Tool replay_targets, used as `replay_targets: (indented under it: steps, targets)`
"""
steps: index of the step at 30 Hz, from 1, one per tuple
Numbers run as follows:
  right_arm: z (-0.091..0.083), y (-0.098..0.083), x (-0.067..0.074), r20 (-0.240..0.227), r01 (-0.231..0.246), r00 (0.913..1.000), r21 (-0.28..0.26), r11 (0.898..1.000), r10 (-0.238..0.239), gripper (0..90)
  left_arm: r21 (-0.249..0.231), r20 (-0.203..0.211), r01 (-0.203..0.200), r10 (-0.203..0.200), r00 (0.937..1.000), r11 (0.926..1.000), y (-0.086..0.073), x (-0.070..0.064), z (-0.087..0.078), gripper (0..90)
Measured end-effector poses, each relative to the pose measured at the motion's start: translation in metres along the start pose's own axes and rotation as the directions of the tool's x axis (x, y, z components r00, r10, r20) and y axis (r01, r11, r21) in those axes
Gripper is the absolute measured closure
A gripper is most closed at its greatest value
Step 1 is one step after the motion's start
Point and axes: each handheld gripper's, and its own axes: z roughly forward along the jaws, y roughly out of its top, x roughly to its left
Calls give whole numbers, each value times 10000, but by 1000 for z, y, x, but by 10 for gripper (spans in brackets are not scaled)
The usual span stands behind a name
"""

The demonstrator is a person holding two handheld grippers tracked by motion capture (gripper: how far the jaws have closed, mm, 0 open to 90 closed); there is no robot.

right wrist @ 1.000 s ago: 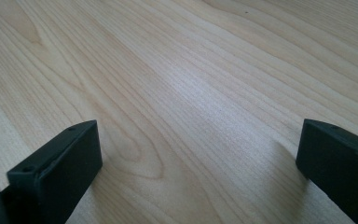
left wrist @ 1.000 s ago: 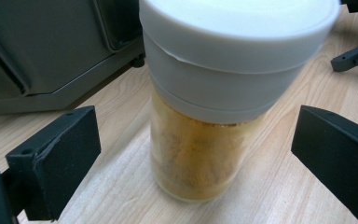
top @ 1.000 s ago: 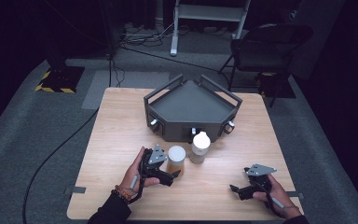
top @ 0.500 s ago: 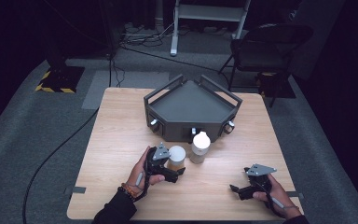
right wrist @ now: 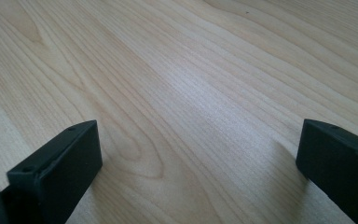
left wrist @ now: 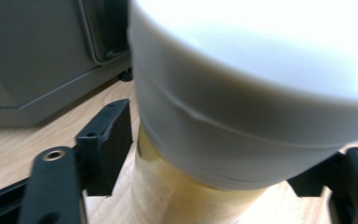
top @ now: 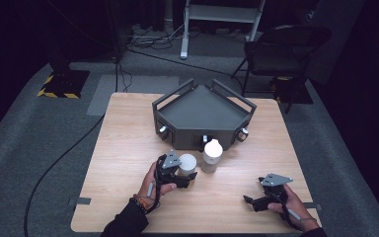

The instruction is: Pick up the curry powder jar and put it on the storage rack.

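Dark room with grey carpet; a chair (top: 281, 47) and a white stand (top: 222, 15) far back; a cable (top: 59, 163) trailing over the floor at left. High view: wooden table (top: 128, 128) with a dark grey angular tray (top: 202, 111) at its far middle; just near of it a white bottle (top: 211, 155), upright; beside that to the left a jar (top: 186, 164) with a white lid; left gripper (top: 181, 177) around the jar, held in the left hand (top: 155, 185); right gripper (top: 250, 201) at the near right corner, well apart from the jar, held in the right hand (top: 288, 207), low over bare wood.

Left gripper view: jar (left wrist: 242, 107) very close, broad white lid above a yellowish body; jaws spread either side of the body, a narrow gap visible at the left jaw, right side too hidden to tell contact; tray wall (left wrist: 37, 60) behind at left.

Right gripper view: bare table (right wrist: 191, 93); jaws spread wide, holding nothing.
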Motion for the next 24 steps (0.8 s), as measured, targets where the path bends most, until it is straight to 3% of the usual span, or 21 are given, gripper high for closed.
replay_targets:
  steps: [13,24]
  targets:
    - [0,0,0,-12,15,10000,-2,10000,-15,0,15,-502,-123,124,9987,9999,3,-11,0,325]
    - [0,0,-1,-31,23,10000,0,10000,-23,0,-123,-612,-187,180,9980,9997,9,-14,-8,329]
